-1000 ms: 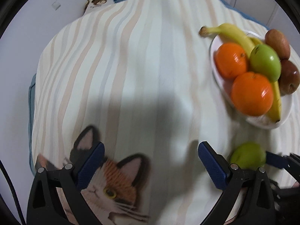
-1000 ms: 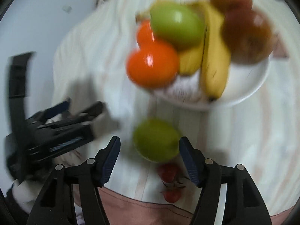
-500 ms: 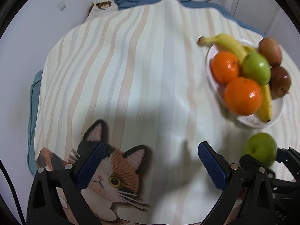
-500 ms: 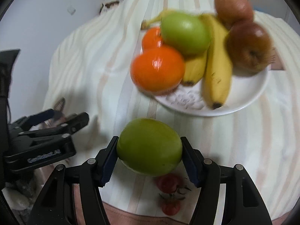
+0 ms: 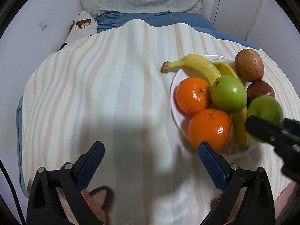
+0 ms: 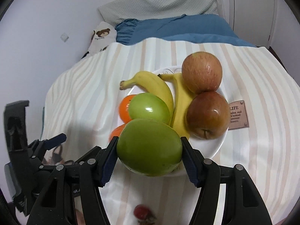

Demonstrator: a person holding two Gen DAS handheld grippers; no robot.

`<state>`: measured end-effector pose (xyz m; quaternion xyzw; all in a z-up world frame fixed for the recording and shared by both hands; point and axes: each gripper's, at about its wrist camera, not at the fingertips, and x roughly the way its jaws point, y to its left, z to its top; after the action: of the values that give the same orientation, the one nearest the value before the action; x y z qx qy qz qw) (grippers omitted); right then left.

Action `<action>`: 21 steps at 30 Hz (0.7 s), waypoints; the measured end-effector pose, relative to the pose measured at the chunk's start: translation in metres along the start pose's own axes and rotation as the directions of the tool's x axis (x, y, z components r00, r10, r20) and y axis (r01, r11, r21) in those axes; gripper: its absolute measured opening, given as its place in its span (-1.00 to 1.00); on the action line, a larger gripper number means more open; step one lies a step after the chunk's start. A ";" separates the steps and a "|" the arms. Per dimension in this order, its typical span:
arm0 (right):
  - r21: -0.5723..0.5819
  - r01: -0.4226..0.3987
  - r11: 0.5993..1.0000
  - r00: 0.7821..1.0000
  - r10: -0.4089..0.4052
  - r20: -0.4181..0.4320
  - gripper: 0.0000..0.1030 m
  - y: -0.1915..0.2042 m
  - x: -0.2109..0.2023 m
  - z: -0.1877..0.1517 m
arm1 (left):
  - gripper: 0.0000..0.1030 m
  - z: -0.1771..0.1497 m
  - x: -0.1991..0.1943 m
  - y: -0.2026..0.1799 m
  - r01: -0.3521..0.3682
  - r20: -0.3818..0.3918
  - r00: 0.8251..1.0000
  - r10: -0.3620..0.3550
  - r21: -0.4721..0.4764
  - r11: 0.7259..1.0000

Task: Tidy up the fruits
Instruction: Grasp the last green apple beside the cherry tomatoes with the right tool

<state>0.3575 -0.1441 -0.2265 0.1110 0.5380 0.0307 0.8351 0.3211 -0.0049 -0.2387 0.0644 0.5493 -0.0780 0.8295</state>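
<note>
The right gripper's (image 6: 149, 154) fingers (image 6: 107, 161) press on both sides of a green apple (image 6: 149, 147), which hangs clear of the striped blanket (image 6: 262, 131) at the near edge of the white plate (image 6: 215, 148). The left gripper's (image 5: 150, 159) fingers (image 5: 90, 162) stand wide apart with nothing between them, over the bare blanket to the left of the plate.

On the plate lie 2 bananas (image 6: 159, 88), 2 oranges (image 5: 193, 95), a second green apple (image 6: 149, 108) and 2 red apples (image 6: 202, 71) (one darker than the other, just in front of it). A small red fruit (image 6: 142, 212), blurred, lies on the blanket below the held apple. Behind are a blue sheet (image 6: 178, 28), a bear-print pillow (image 6: 101, 35) and a white pillow (image 6: 159, 3).
</note>
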 end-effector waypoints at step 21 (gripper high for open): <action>0.046 0.012 0.999 0.999 -0.010 -0.031 0.31 -0.005 0.025 0.007 | 0.99 0.002 0.005 -0.003 -0.009 -0.006 1.000 0.009 -0.029 1.000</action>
<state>0.3745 -0.1460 -0.2472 0.1268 0.5518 0.0155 0.8242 0.3242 -0.0085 -0.2429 0.0550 0.5526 -0.0663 0.8290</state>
